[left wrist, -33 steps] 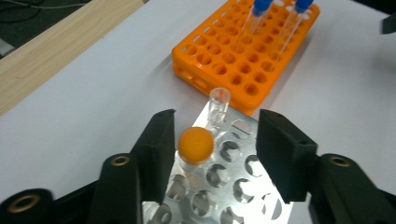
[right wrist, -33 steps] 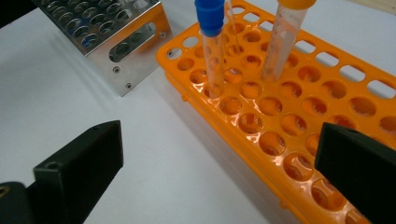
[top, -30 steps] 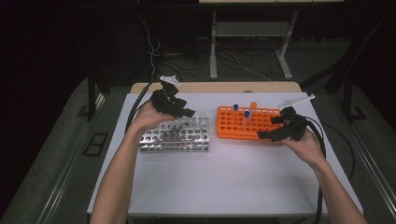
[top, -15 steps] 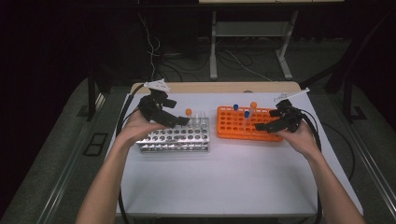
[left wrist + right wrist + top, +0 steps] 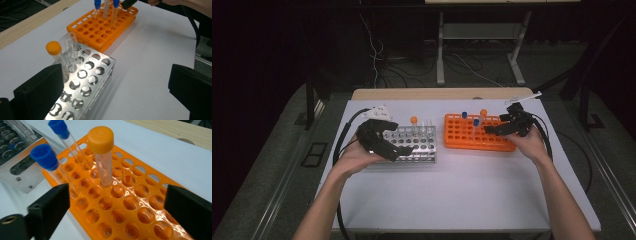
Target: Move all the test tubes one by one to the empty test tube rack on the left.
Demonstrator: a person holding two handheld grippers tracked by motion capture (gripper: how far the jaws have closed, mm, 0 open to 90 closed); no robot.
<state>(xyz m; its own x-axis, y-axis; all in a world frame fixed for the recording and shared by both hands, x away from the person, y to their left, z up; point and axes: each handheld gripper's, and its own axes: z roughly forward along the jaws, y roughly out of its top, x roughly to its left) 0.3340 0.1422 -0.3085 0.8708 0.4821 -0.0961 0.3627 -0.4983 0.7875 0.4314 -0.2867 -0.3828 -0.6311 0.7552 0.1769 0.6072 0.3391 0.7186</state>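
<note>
Orange-capped tube upright in orange rack, centred between my right gripper jaws, just narrowing, not touching. My left gripper just widened, empty, beside metal rack.

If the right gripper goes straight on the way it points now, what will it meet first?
Probably the orange-capped tube standing in the orange rack: it stands about midway ahead of the right gripper, whose jaws are open and empty. Depth is unclear.
</note>
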